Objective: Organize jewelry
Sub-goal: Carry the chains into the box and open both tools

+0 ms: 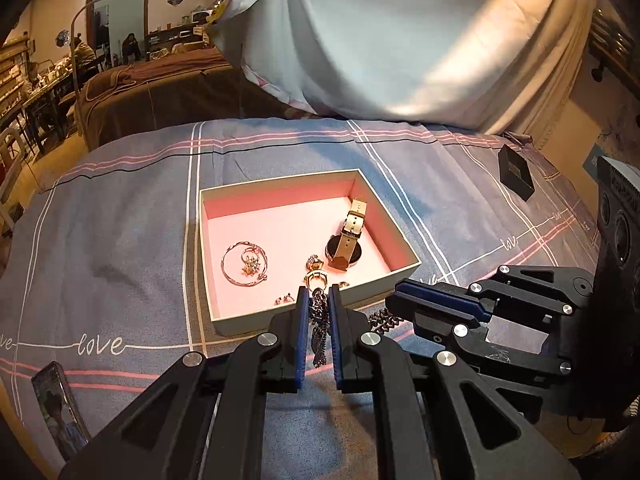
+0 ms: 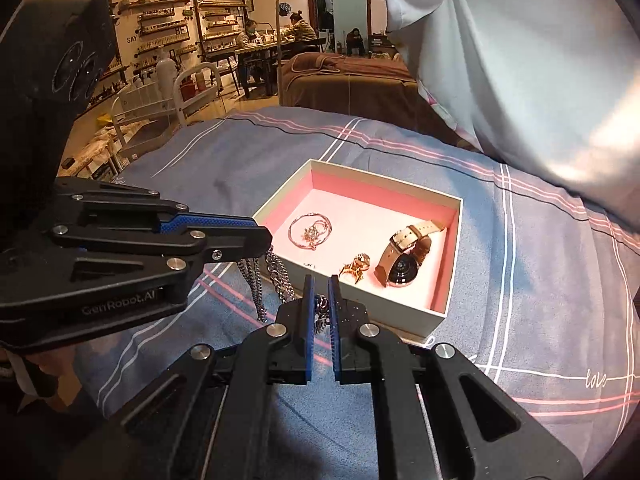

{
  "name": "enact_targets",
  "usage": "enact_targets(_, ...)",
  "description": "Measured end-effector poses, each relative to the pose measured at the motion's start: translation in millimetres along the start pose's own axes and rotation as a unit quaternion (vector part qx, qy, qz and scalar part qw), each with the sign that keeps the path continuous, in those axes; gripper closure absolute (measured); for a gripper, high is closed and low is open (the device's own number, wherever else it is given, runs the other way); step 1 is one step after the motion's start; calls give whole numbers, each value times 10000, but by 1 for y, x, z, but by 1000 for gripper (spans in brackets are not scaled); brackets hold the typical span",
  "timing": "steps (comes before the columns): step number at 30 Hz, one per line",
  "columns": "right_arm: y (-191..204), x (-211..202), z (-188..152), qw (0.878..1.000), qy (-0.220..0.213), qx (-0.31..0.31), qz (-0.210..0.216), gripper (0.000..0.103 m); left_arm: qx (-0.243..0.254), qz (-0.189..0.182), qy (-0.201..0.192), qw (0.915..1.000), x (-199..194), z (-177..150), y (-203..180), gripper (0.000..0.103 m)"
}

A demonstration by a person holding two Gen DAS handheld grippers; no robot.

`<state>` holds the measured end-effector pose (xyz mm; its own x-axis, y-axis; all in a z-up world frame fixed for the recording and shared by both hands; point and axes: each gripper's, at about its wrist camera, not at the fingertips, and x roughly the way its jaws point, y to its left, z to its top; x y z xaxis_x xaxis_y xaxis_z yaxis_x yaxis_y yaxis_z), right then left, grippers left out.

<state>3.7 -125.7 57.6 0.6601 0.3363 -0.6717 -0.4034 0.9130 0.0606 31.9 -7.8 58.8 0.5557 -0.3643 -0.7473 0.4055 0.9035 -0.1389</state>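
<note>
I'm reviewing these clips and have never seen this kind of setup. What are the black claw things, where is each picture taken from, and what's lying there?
No robot here: a person carries a hand-held gripper in each hand, with a fisheye camera looking along its two fingers. One picture comes from the left hand-held gripper, the other from the right hand-held gripper. Both are shut on a dark chain necklace strung between them, in front of an open pink-lined box. The box sits on a plaid bedsheet and holds a watch, a bangle and small gold pieces.

A dark chain necklace (image 1: 318,320) hangs beside the pink-lined box (image 1: 400,276) holding a watch (image 1: 344,246).
</note>
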Motion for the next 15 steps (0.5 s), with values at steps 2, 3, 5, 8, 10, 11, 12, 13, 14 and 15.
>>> enact_targets(2, -3, -2, 14, 9999, -88, -47, -43, 96, -52, -21, -104, 9999, -2, 12, 1, 93)
enact_targets(3, -5, -3, 20, 9999, -132, -72, -83, 96, -87, -29, -152, 9998, -3, 19, 2, 93)
enact_targets(5, -8, -3, 32, 9997, -176, -115, -114, 96, -116, -37, -245, 9996, -5, 31, 3, 93)
enact_targets(8, -17, 2, 48, 9996, -212, -113, -170, 96, -172, -29, -340, 9993, -5, 47, 5, 93)
enact_targets(10, -21, 6, 56, 9995, -230, -114, -203, 96, -197, -51, -388, 9990, -4, 56, 7, 93)
enact_targets(11, -22, 8, 59, 9995, -233, -108, -196, 96, -195, -36, -398, 9990, -3, 61, 6, 93)
enact_targets(12, -23, 10, 62, 9995, -238, -108, -202, 96, -181, -42, -410, 9990, -2, 64, 6, 93)
enact_targets(13, -25, 13, 65, 9995, -213, -107, -188, 96, -169, -40, -411, 9990, 0, 68, 6, 93)
enact_targets(14, -25, 16, 67, 9995, -210, -111, -199, 96, -174, -33, -410, 9990, 2, 72, 7, 93)
enact_targets(15, -27, 19, 69, 9996, -192, -104, -189, 96, -171, -40, -409, 9990, 4, 73, 8, 93)
